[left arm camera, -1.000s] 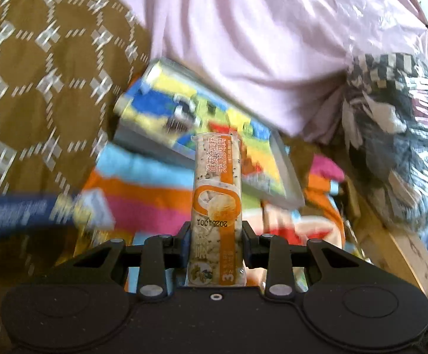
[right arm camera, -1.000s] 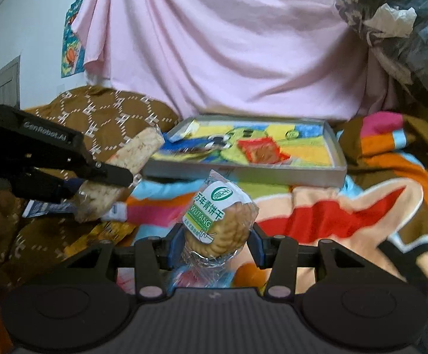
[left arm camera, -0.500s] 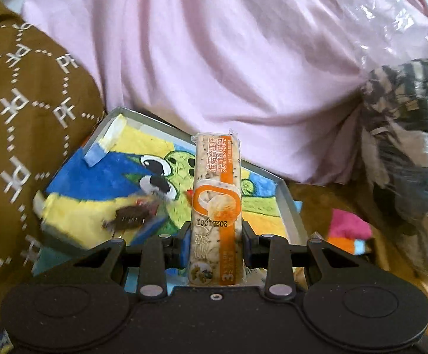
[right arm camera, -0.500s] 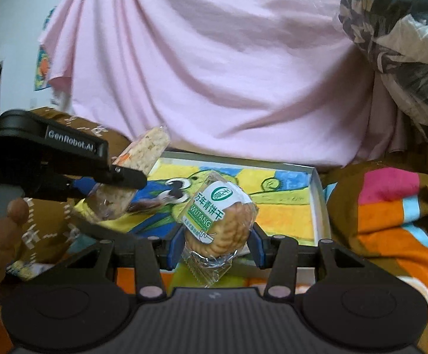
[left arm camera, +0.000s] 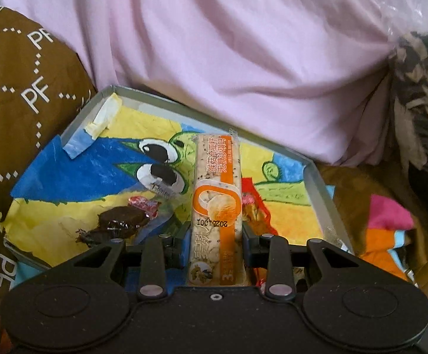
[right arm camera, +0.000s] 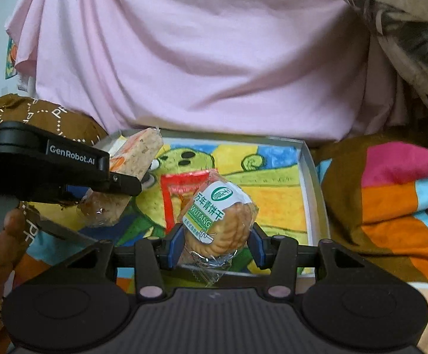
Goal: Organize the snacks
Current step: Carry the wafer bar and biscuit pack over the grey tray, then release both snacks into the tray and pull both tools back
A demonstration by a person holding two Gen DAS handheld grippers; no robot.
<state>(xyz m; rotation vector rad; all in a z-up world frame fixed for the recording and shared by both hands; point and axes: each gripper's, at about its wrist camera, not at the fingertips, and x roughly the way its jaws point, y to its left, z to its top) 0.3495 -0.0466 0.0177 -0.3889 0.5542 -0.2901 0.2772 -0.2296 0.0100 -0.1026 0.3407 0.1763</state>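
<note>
While both snacks hang over the shallow grey cardboard tray [left arm camera: 317, 183] lined with a bright crayon drawing, the job looks partly done; a dark, glossy wrapped sweet [left arm camera: 122, 221] already lies in the tray, and nothing is released yet. The left gripper [left arm camera: 216, 233] pinches a long, stiff cereal bar in an orange-and-clear wrapper [left arm camera: 216, 194]; the right gripper [right arm camera: 215, 243] clamps a round ridged biscuit in crinkly clear film with a green label [right arm camera: 219, 221], tilted. Behind the tray hangs soft pink cloth [right arm camera: 199, 59]; a striped blanket [right arm camera: 390, 194] lies beside it.
</note>
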